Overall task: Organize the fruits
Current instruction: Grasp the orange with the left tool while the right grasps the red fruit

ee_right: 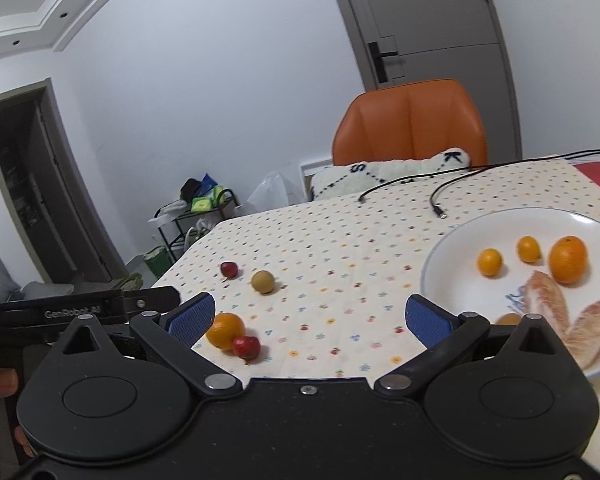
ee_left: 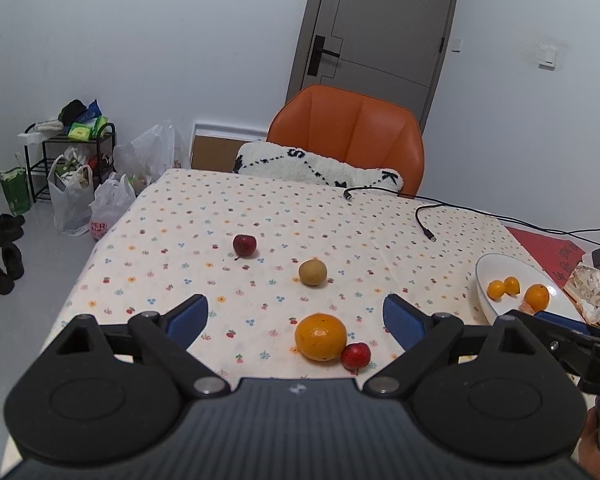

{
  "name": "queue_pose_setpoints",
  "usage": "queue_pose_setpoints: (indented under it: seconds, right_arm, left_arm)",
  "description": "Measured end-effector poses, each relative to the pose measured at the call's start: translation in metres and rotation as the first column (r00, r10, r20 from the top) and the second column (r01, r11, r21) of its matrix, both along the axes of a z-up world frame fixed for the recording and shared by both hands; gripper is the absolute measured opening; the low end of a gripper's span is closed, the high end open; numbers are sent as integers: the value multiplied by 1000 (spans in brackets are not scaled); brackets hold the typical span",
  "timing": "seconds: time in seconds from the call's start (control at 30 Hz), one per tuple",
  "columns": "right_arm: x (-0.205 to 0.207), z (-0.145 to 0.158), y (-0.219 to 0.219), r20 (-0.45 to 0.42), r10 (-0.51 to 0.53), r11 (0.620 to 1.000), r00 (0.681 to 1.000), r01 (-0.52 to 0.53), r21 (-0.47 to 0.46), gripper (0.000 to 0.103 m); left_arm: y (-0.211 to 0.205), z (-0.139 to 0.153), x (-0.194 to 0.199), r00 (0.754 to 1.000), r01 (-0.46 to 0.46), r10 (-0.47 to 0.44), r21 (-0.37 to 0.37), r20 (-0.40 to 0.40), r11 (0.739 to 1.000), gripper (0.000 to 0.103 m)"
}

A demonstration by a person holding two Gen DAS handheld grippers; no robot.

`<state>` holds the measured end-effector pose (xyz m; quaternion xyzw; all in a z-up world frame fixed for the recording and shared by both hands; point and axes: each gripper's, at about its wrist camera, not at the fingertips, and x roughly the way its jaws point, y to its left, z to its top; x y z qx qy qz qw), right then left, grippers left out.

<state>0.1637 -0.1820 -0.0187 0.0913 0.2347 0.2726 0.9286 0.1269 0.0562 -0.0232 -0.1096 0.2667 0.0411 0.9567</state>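
Observation:
On the flowered tablecloth lie an orange (ee_left: 321, 337) touching a small red fruit (ee_left: 355, 355), a brown round fruit (ee_left: 312, 272) farther off, and a dark red fruit (ee_left: 244, 245) beyond it. My left gripper (ee_left: 296, 316) hovers open just short of the orange, nothing between its fingers. A white plate (ee_right: 452, 280) at the right holds three small oranges (ee_right: 568, 259) and pale peeled fruit segments (ee_right: 548, 306). My right gripper (ee_right: 310, 316) is open over the cloth, left of the plate, with the orange (ee_right: 225, 330) and red fruit (ee_right: 246, 347) by its left finger.
An orange chair (ee_left: 346, 136) with a white cushion (ee_left: 316, 168) stands at the table's far side. Black cables (ee_left: 424, 220) trail across the far right of the cloth. A red sheet (ee_left: 548, 248) and wrapped items lie beyond the plate. Bags and a rack stand on the floor at left.

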Motion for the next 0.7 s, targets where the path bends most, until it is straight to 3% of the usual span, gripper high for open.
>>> queue_pose_setpoints:
  seconds: [0.13, 0.27, 0.5, 0.63, 0.7]
  right_arm:
    - [5, -4, 15, -14, 32, 999, 999, -33, -12, 100]
    - [14, -11, 25, -44, 52, 998, 998, -52, -20, 89]
    - [26, -16, 41, -96, 97, 995, 991, -99, -19, 73]
    - [30, -16, 54, -103, 130, 991, 986, -133, -24, 71]
    - [33, -20, 60, -113, 144, 988, 983, -149, -37, 66]
  left_arm:
    - [6, -7, 6, 1000, -11, 11, -21, -17, 1000, 91]
    - [10, -13, 9, 1000, -13, 12, -25, -21, 1000, 89]
    - [16, -19, 21, 999, 6, -8, -51, -54, 999, 63]
    - [17, -15, 27, 999, 14, -16, -52, -48, 999, 59]
    - [16, -16, 28, 998, 29, -32, -46, -47, 999, 58]
